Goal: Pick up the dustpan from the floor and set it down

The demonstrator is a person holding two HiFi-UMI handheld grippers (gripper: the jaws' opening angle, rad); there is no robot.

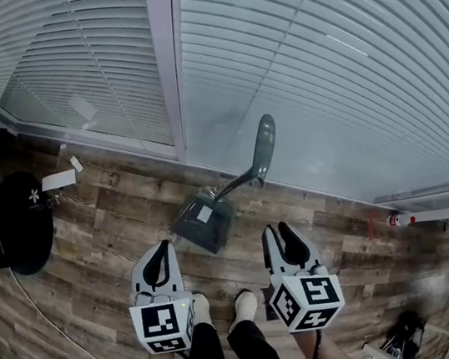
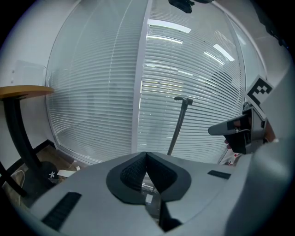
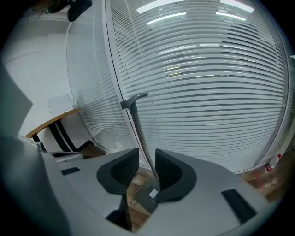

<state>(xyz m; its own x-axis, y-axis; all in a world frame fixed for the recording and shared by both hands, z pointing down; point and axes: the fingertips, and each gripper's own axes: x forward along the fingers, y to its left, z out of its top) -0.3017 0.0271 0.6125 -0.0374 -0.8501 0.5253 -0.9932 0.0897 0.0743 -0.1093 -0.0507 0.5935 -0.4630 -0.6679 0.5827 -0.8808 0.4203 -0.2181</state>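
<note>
A dark grey dustpan (image 1: 205, 220) rests on the wood floor by the glass wall, its long handle (image 1: 264, 149) standing up. My left gripper (image 1: 164, 247) hovers just short of the pan on its left; its jaws (image 2: 146, 154) meet, shut and empty. To the pan's right my right gripper (image 1: 276, 230) is open. In the right gripper view the handle (image 3: 138, 129) shows through the gap of that gripper (image 3: 147, 154), farther on, and neither pad touches it. The pan (image 3: 145, 196) lies below the gap. In the left gripper view the handle (image 2: 179, 124) stands ahead.
A glass wall with white blinds (image 1: 318, 75) runs right behind the dustpan. A black round table base (image 1: 20, 219), paper scraps (image 1: 57, 180) and a white cable (image 1: 54, 328) lie to the left. A red-and-white object (image 1: 396, 220) sits at the right. The person's shoes (image 1: 244, 305) stand between the grippers.
</note>
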